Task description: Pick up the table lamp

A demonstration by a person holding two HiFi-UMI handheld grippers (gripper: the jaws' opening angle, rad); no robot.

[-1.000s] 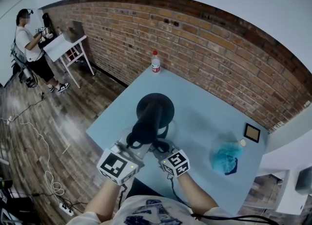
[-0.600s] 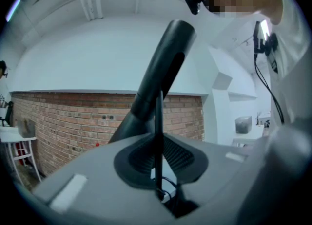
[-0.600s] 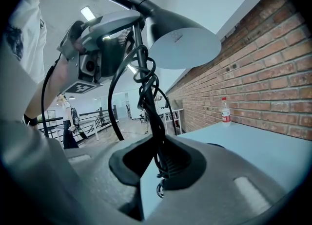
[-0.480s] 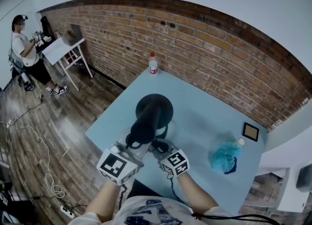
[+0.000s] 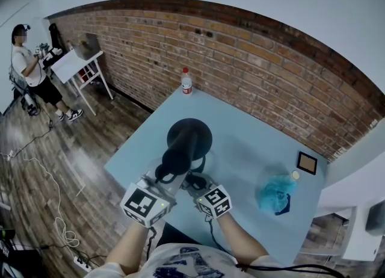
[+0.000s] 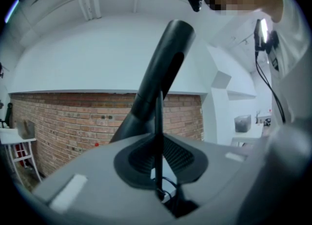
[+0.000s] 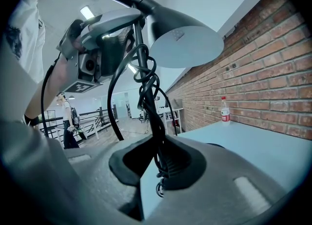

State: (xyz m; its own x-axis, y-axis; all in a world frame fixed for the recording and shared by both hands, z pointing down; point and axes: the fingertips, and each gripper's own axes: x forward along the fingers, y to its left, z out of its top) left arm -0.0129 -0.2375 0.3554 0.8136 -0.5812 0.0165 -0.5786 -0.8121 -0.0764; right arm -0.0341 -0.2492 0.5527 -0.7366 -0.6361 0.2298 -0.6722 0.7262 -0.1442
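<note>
with the left gripper (image 5: pixel 161 179) clamped on the thin stem (image 6: pixel 158 131) of the table lamp (image 5: pixel 189 137) and the right gripper (image 5: pixel 194 182) clamped lower down where the cord (image 7: pixel 146 80) winds round it, the grasp looks made, and next comes a steady, level joint lift.

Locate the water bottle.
Head view, top centre: the water bottle stands at the far corner of the blue table by the brick wall, beyond the black lamp.

Lamp (image 5: pixel 187 137) between both jaws, above table (image 5: pixel 240 144).
Bottle (image 5: pixel 186 82) far ahead of the jaws at table's back edge; cloth (image 5: pixel 275 194) off to their right.
</note>
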